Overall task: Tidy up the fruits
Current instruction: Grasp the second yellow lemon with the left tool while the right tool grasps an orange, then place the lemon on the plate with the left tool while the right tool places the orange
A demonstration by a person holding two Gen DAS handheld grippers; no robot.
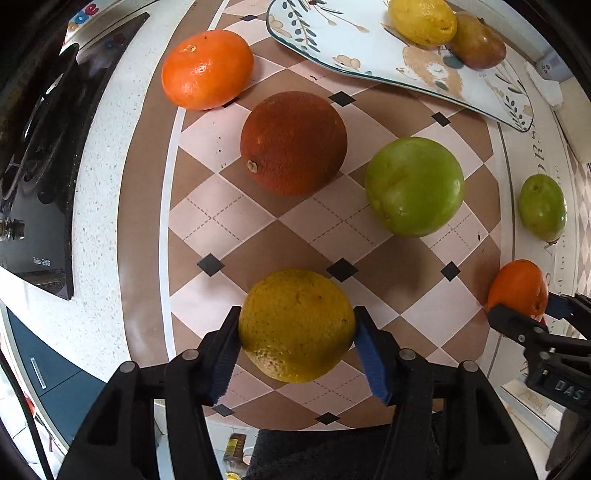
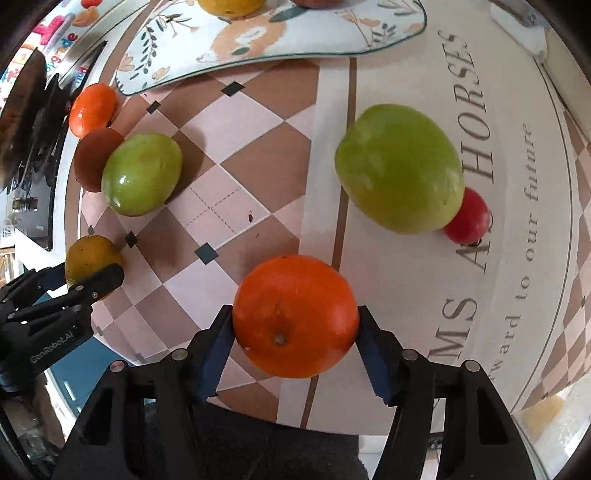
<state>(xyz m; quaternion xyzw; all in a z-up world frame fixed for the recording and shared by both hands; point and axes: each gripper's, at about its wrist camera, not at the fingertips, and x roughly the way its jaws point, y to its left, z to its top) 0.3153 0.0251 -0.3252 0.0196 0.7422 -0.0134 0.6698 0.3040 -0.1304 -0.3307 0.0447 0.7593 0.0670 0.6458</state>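
Observation:
My left gripper (image 1: 297, 328) is shut on a yellow-green orange (image 1: 295, 325), just above the checkered mat. My right gripper (image 2: 295, 325) is shut on a bright orange (image 2: 295, 315); it also shows in the left wrist view (image 1: 517, 288). On the mat lie a tangerine (image 1: 207, 70), a dark red-brown orange (image 1: 293, 142) and a green fruit (image 1: 415, 186). Another green fruit (image 2: 400, 168) lies to the right with a small red fruit (image 2: 469, 218) behind it. A patterned plate (image 1: 332, 40) at the back holds a yellow fruit (image 1: 423, 20) and a brownish fruit (image 1: 476, 42).
A black gas stove (image 1: 33, 155) stands at the left on the white speckled counter (image 1: 99, 221). The counter's front edge runs close below both grippers. A white object (image 1: 546, 79) lies at the far right by the wall.

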